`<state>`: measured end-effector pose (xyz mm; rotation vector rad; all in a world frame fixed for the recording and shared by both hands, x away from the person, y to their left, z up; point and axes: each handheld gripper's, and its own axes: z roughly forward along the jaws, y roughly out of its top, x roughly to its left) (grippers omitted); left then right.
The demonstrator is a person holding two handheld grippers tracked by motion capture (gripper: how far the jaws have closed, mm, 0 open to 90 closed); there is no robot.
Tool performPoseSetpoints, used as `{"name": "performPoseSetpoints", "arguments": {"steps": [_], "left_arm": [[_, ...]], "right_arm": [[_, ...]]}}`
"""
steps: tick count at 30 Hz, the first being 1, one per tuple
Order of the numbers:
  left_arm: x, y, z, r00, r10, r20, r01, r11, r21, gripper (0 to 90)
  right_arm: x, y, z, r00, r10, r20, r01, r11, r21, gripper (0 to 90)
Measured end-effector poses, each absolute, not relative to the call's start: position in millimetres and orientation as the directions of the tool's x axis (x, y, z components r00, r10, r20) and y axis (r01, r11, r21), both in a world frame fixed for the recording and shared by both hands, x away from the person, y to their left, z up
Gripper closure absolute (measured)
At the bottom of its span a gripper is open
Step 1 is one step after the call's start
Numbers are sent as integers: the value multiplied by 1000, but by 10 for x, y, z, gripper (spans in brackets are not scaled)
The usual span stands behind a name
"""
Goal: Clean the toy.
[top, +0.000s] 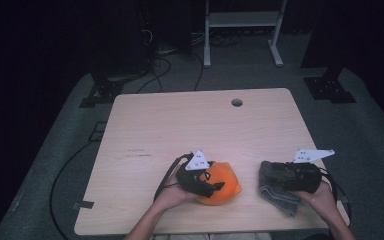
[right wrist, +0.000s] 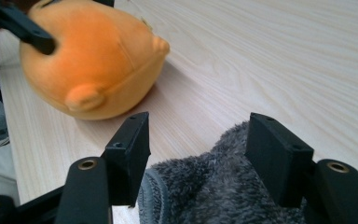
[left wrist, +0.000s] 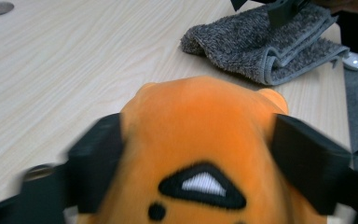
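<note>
Light wood-grain table (top: pixel 180 125) centre frame, round cable hole (top: pixel 237 102) near far edge. Grey carpet floor (top: pixel 375 150) around it. White metal stand (top: pixel 242 30) top centre. Black cables (top: pixel 155 70) upper left of centre; black base plates (top: pixel 329 89) right. Surroundings dark, room dim.

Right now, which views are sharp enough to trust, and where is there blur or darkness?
High view: dim, dark surroundings, table readable. Left gripper view: fingers motion-blurred, plush toy soft up close, towel crisper. Right gripper view: evenly lit, fingers and wood grain sharp.
</note>
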<state>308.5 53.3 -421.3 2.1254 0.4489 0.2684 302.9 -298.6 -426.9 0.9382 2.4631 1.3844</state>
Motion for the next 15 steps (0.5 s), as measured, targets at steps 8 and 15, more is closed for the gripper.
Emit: {"name": "performPoseSetpoints", "arguments": {"steps": [8,15], "left_arm": [[3103,523,-4123,878,469,94,154,-464,873,477],[3338,509,-4068,831,543,122,151,-431,890,468]], "right_arm": [[3053,-2927,-4223,-801,575,164,425,354,833,383],[3091,-2891,-4221,-804,573,160,421,358,833,382]]}}
